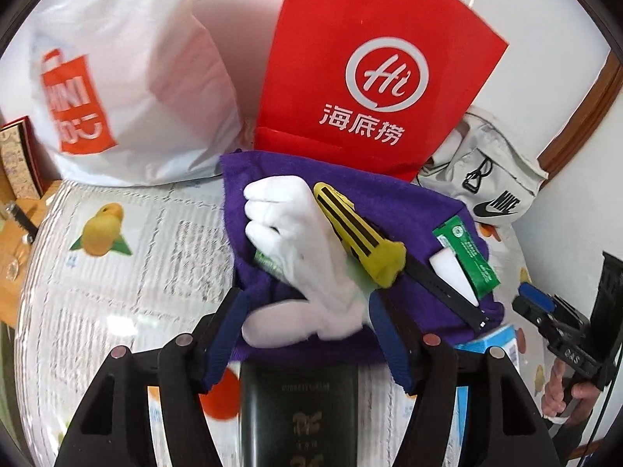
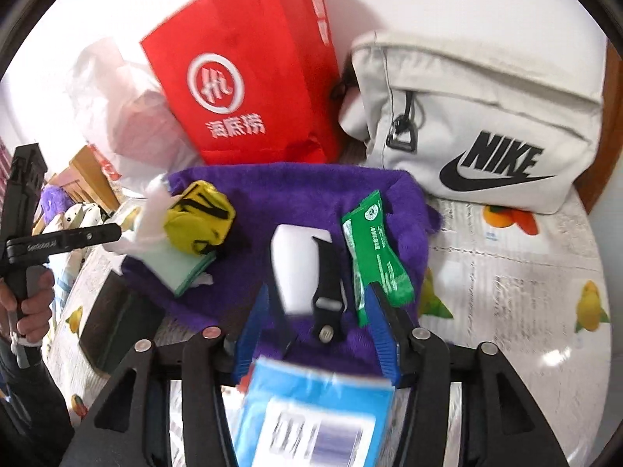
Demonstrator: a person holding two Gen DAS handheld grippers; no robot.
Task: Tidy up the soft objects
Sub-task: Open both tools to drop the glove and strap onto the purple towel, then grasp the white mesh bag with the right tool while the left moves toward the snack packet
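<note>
Both your left tool (image 1: 307, 330) and right tool (image 2: 317, 323) stand wide, holding nothing. The purple towel (image 2: 296, 194) lies heaped mid-tabletop (image 2: 506, 280) under loose clutter. Pinch one layer and the white glove (image 1: 296, 233) or watch (image 2: 307, 272) could slide off.

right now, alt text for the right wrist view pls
Open tongs hover over a purple towel carrying a yellow-and-black cloth, a white-and-black device and a green packet. Behind stand a red paper bag and a pale Nike bag.
</note>
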